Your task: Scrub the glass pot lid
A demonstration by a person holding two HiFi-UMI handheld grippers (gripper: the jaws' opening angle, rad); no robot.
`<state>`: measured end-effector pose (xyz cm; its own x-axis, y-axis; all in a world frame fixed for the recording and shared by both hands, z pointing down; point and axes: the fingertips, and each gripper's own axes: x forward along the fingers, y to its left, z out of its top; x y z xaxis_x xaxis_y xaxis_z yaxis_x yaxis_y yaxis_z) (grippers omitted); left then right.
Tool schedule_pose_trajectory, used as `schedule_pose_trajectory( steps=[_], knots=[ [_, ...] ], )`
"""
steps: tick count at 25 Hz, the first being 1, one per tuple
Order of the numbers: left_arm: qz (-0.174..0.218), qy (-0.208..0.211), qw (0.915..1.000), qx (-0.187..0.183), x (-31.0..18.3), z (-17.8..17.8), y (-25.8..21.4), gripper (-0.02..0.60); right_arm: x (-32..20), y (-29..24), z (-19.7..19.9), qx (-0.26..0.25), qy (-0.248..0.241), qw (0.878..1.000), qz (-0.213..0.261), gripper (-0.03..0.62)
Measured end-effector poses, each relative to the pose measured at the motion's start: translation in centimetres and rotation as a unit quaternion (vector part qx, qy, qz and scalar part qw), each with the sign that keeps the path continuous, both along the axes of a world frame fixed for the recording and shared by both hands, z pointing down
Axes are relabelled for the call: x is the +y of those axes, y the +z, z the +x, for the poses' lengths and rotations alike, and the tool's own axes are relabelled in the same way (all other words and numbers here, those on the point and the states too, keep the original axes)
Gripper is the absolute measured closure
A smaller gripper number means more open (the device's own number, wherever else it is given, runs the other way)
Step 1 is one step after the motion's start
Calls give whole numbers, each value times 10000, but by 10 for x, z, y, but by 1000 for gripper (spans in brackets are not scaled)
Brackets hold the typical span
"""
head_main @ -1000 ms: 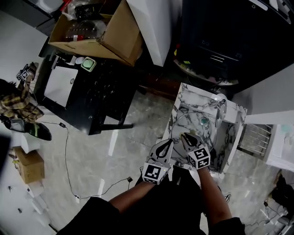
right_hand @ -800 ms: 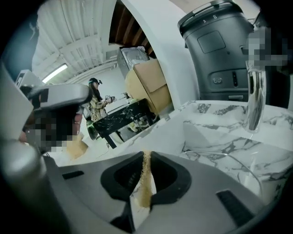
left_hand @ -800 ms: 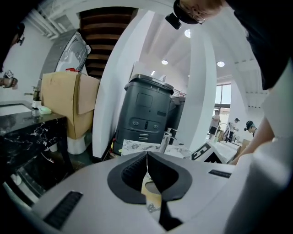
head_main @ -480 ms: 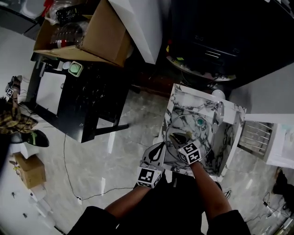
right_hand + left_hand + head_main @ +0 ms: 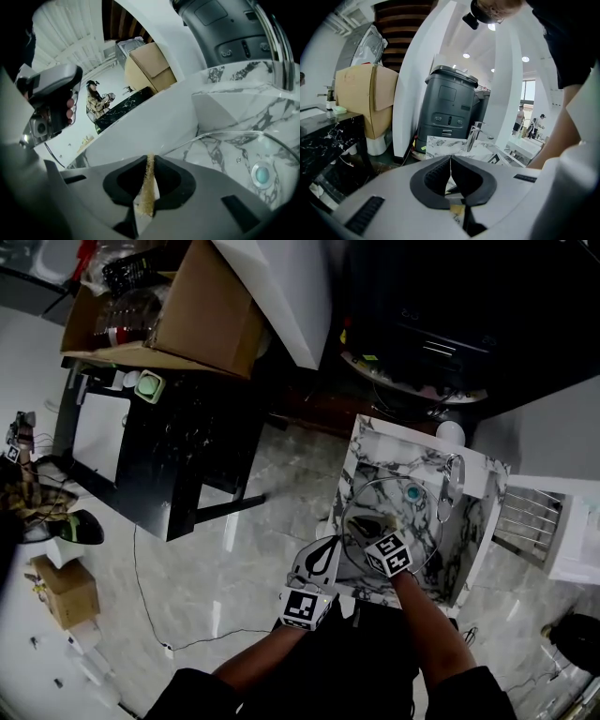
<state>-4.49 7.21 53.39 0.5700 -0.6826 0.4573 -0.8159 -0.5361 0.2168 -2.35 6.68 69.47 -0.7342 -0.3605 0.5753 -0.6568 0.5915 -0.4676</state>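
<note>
Glass pot lid [image 5: 412, 512] is lying in the marble sink [image 5: 373, 439]. It is likely rigid, slick and breakable, and is best steadied at the rim. Right tool [image 5: 366, 522] is pinching a thin scouring pad [image 5: 149, 183]. Left tool [image 5: 323, 554] is sitting closed, empty.

Below me, the marble sink [image 5: 375, 442] has a chrome faucet [image 5: 448, 482] toward its far right side. Left of the sink, across a strip of pale floor, I see a black table [image 5: 187, 446] and, past it, an open cardboard box [image 5: 202, 320]. Behind the sink stands a dark grey machine [image 5: 449, 108]. A metal rack [image 5: 525, 517] sits just right of the sink. A small cardboard box [image 5: 64, 592] lies on the floor well to its left.
</note>
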Motion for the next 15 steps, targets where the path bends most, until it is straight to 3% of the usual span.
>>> schedule_pose_trajectory(
  steps=[9,15],
  knots=[
    [28,177,9998,-35,-13,5,-5,566,-13,12,12,157,147,9998,-26,534],
    [-250,46,9988,409,-16,15,-9,566,-19,16,14,335,4,9993,139,533]
  ],
)
